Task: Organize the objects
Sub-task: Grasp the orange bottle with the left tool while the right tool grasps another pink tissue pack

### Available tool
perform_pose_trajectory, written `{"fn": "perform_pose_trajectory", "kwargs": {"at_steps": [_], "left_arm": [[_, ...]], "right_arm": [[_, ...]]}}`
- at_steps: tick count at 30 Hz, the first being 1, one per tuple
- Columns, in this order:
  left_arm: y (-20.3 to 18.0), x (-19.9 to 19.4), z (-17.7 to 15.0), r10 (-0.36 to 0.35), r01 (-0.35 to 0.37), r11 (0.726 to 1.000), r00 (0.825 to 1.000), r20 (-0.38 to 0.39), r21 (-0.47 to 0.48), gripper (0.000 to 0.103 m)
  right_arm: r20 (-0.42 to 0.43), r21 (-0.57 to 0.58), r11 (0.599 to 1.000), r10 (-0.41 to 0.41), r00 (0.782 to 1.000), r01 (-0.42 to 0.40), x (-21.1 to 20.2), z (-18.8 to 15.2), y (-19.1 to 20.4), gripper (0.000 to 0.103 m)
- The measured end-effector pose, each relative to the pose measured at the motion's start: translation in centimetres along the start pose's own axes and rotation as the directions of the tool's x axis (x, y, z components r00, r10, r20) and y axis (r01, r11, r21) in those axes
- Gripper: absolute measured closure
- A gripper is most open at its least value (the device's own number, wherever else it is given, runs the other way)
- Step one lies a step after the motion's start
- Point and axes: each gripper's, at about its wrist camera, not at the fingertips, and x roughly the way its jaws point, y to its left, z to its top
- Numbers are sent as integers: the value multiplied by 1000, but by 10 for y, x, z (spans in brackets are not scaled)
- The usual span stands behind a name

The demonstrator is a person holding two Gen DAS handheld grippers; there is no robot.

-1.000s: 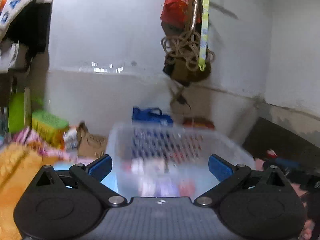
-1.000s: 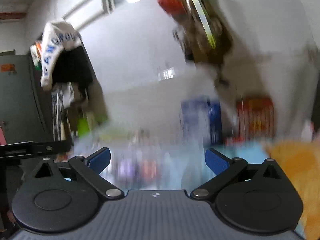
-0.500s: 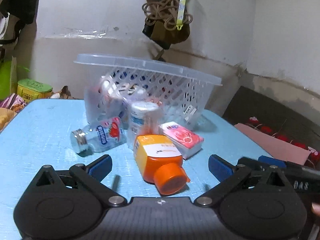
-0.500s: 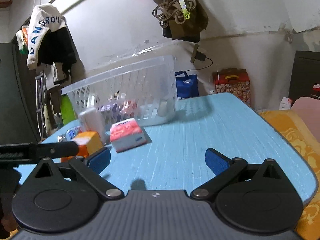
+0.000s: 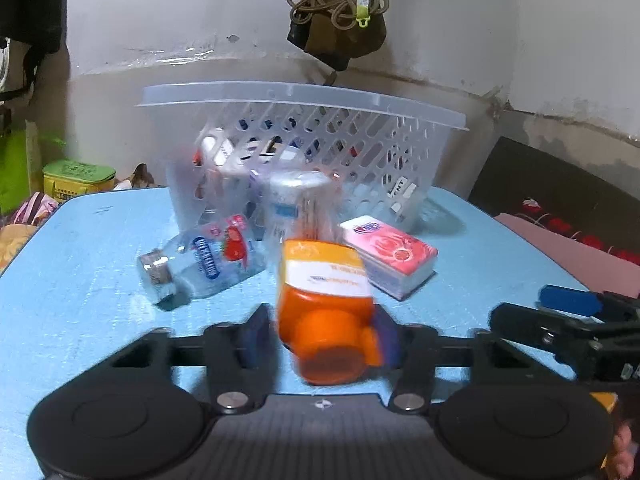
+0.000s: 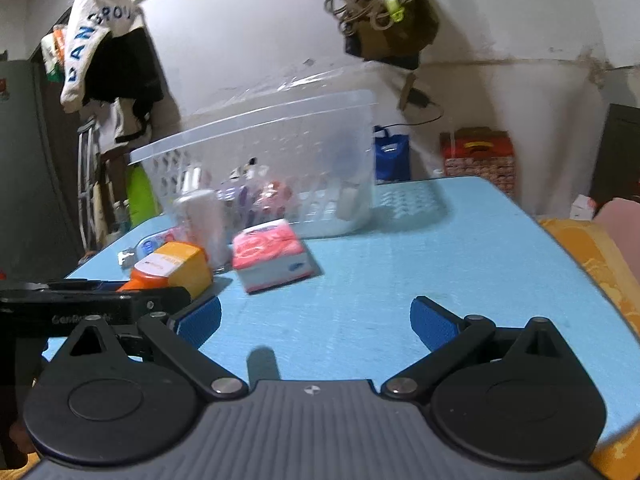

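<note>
Sorting is barely starting: left gripper (image 5: 326, 346) jaws are clamping the orange bottle (image 5: 326, 308) before the basket (image 5: 304, 100), tissue pack (image 5: 390, 258) and clear bottle (image 5: 204, 266) waiting beside it, right gripper (image 6: 316, 320) jaws gaping empty.

Black linkage arms, blue jaws, ribbed grey body (image 6: 308, 436), silver pivot screws (image 6: 222, 385) (one per arm)
</note>
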Motion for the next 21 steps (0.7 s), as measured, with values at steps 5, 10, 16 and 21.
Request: {"fn": "perform_pose_trajectory", "kwargs": {"at_steps": [5, 10, 16, 21], "left_arm": [[18, -17, -10, 15, -15, 1000, 999, 28, -10, 49], [30, -25, -14, 26, -25, 999, 999, 43, -20, 48], [35, -24, -13, 13, -12, 1000, 999, 44, -28, 43], [38, -19, -11, 36, -34, 999, 998, 47, -36, 29]], "right_arm": [[-32, -45, 999, -15, 999, 13, 23, 21, 16, 0], [-130, -79, 996, 23, 991, -34, 54, 38, 33, 0], [-166, -166, 986, -10, 986, -19, 74, 46, 48, 9], [-205, -165, 986, -4, 979, -30, 84, 44, 48, 38]]}}
